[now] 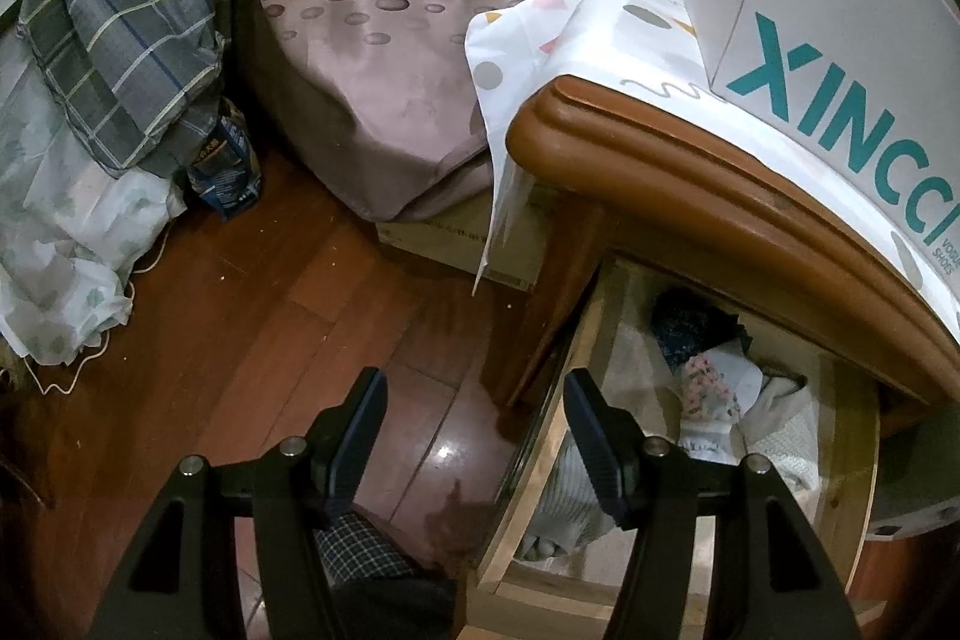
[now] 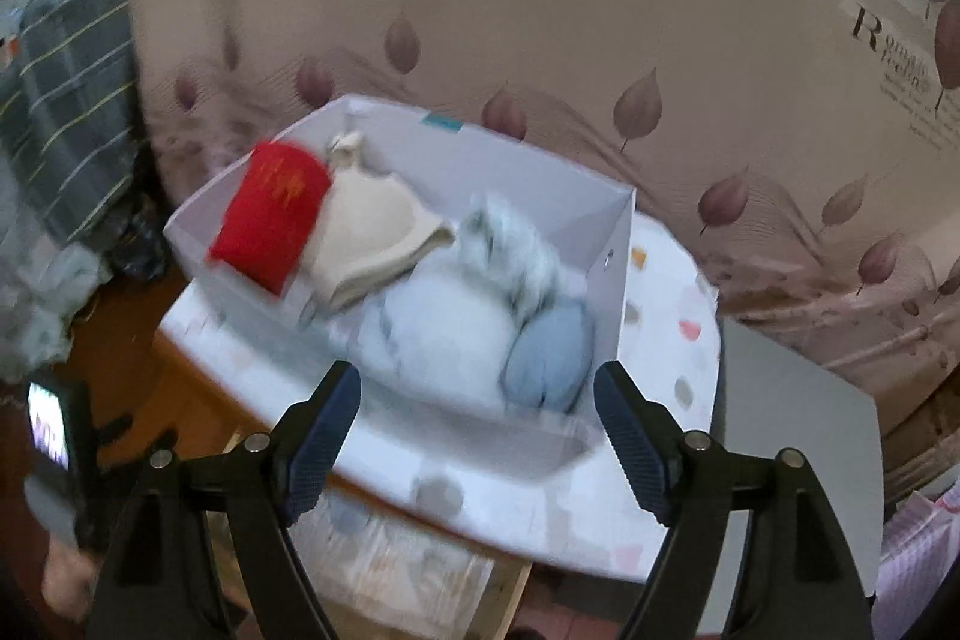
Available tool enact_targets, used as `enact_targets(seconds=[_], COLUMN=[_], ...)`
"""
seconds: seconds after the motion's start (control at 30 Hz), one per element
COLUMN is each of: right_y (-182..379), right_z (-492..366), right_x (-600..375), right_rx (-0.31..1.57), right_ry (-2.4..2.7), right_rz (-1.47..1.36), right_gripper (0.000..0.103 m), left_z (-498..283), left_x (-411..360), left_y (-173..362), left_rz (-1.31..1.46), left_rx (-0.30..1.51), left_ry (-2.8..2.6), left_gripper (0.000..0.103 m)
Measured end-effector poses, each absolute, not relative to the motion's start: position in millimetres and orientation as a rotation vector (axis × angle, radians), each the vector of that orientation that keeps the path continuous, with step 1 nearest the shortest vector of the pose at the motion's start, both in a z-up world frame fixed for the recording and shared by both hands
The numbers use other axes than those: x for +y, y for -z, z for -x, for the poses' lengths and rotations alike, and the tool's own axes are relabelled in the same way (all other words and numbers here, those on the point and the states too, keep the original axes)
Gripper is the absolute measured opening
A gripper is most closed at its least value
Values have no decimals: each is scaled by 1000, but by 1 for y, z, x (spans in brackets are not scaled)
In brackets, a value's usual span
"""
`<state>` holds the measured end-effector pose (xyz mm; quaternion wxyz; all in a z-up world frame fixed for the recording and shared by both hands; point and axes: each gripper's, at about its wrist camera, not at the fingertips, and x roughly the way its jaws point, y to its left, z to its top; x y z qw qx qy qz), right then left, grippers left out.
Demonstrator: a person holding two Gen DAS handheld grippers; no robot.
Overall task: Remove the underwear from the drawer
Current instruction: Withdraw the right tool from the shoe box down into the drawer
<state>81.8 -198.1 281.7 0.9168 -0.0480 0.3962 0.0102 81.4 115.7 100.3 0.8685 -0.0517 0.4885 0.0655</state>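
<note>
1. Below, the left tool (image 1: pixel 474 421) gapes wide and empty over the drawer (image 1: pixel 840 466) rim; folded underwear (image 1: pixel 711 394) lies inside.
2. Right tool (image 2: pixel 477 400), equally wide, faces the white box (image 2: pixel 612 280) near the bench (image 2: pixel 198 388) edge.

Left wrist looks down into the drawer (image 1: pixel 690 400); right, blurred, overlooks the shoebox (image 2: pixel 612 280), probably shared.

Glossy reddish wood floor (image 1: pixel 288 316), leaf-print bed (image 1: pixel 384 58), wooden nightstand (image 1: pixel 690 196).

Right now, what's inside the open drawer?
The drawer holds folded garments: a floral piece, a dark one, pale knits. The nightstand top hides its back.
</note>
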Motion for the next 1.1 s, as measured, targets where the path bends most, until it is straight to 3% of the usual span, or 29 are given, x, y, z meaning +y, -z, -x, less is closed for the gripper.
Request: enact_targets(seconds=[0.43,0.67,1.1], right_y=[-154,-87,-1], right_z=[-21,-35,-73], right_x=[-177,-154,-131], right_rx=[978,1061,1082], right_ry=[-227,-309,-382], right_rz=[194,236,563], right_gripper=[77,77,77], left_z=[-81,-81,-84], left_x=[119,121,128], left_y=[-101,-103,-98], left_rz=[116,121,164], left_rx=[1030,1038,1060], left_ry=[-140,-134,-156], left_gripper=[63,63,63])
